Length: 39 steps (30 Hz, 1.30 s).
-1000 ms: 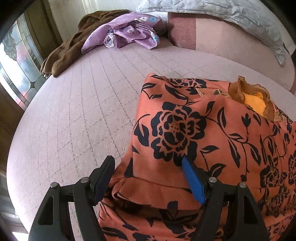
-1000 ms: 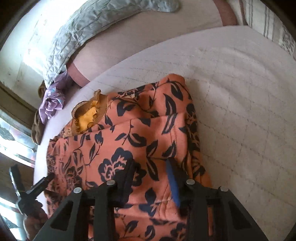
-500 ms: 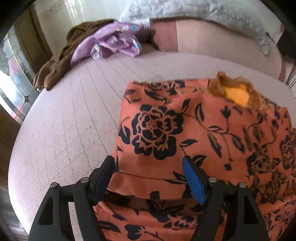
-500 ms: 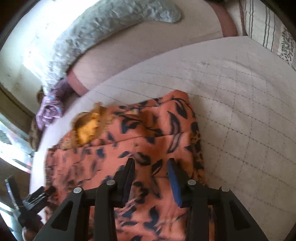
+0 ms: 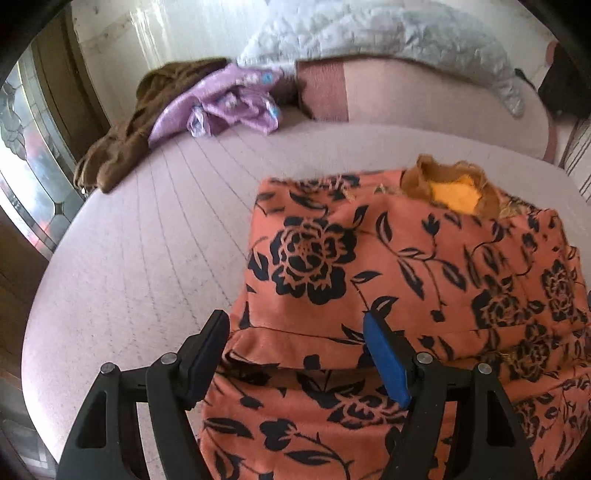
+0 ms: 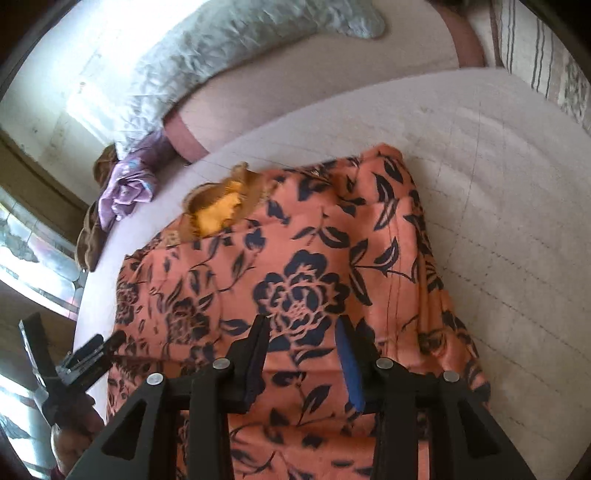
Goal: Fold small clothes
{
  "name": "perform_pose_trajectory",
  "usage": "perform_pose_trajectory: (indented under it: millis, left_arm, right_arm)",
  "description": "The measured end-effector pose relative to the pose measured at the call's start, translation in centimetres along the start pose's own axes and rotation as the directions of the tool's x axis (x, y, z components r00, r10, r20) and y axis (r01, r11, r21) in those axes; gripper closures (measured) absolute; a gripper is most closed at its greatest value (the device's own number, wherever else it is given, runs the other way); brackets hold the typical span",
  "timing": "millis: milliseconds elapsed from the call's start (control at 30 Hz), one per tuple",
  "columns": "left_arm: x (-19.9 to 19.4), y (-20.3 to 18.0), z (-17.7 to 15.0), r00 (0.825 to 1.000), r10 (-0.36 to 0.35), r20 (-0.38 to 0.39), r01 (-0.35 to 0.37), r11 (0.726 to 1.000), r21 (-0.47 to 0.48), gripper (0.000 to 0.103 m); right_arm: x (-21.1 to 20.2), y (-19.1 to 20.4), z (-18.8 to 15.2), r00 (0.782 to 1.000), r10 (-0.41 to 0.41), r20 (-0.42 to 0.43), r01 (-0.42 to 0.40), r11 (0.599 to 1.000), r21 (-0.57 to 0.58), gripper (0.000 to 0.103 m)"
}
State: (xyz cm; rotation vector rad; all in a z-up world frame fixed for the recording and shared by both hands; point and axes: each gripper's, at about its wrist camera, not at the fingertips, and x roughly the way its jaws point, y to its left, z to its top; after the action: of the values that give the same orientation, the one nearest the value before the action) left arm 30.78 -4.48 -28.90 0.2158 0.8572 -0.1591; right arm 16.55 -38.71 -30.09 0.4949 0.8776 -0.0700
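An orange garment with black flowers (image 5: 424,266) lies folded on the pale pink bed (image 5: 155,251); a yellow lining shows at its neck (image 5: 452,192). It also shows in the right wrist view (image 6: 295,266). My left gripper (image 5: 295,336) is open, its jaws wide apart over the garment's left fold edge. My right gripper (image 6: 304,332) is open above the garment's right half, holding nothing. The left gripper also shows at the left edge of the right wrist view (image 6: 88,354).
A purple garment (image 5: 229,107) and a brown garment (image 5: 122,140) lie heaped at the bed's far left. A grey quilt (image 5: 388,33) drapes the padded headboard (image 5: 406,96). A stained-glass window (image 5: 22,155) is on the left. Striped pillows (image 6: 535,55) sit far right.
Both grippers have drawn back and up from the garment, so more of it and the bed shows. The top fold now lies flat. Both jaws stay open.
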Motion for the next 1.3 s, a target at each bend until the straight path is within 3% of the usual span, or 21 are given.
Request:
perform_pose_trajectory:
  millis: [100, 233, 433, 867, 1300]
  left_arm:
    - [-1.4, -0.2, -0.6, 0.999, -0.004, 0.049, 0.003, 1.000, 0.019, 0.027]
    - [-2.7, 0.0, -0.7, 0.996, -0.028, 0.088, 0.028, 1.000, 0.012, 0.027]
    - [-4.2, 0.3, -1.2, 0.990, -0.038, 0.139, 0.037, 0.999, 0.007, 0.027]
    - [-5.4, 0.1, -2.0, 0.983, -0.045, 0.177, 0.041, 0.999, 0.031, 0.027]
    - [-6.6, -0.5, -2.4, 0.978, -0.056, 0.202, 0.047, 0.998, 0.048, 0.027]
  right_arm:
    - [-1.7, 0.5, -0.7, 0.999, 0.026, 0.036, -0.026, 0.999, -0.023, 0.062]
    - [-4.1, 1.4, -1.9, 0.995, 0.043, 0.087, -0.039, 0.998, -0.044, 0.050]
    - [-6.6, 1.1, -3.2, 0.991, 0.040, 0.124, -0.034, 0.998, -0.052, 0.050]
    - [-9.9, -0.8, -4.8, 0.980, 0.048, 0.193, -0.042, 0.999, -0.031, 0.050]
    - [-10.5, -2.3, -6.1, 0.982, 0.032, 0.189, -0.029, 0.999, -0.020, 0.050]
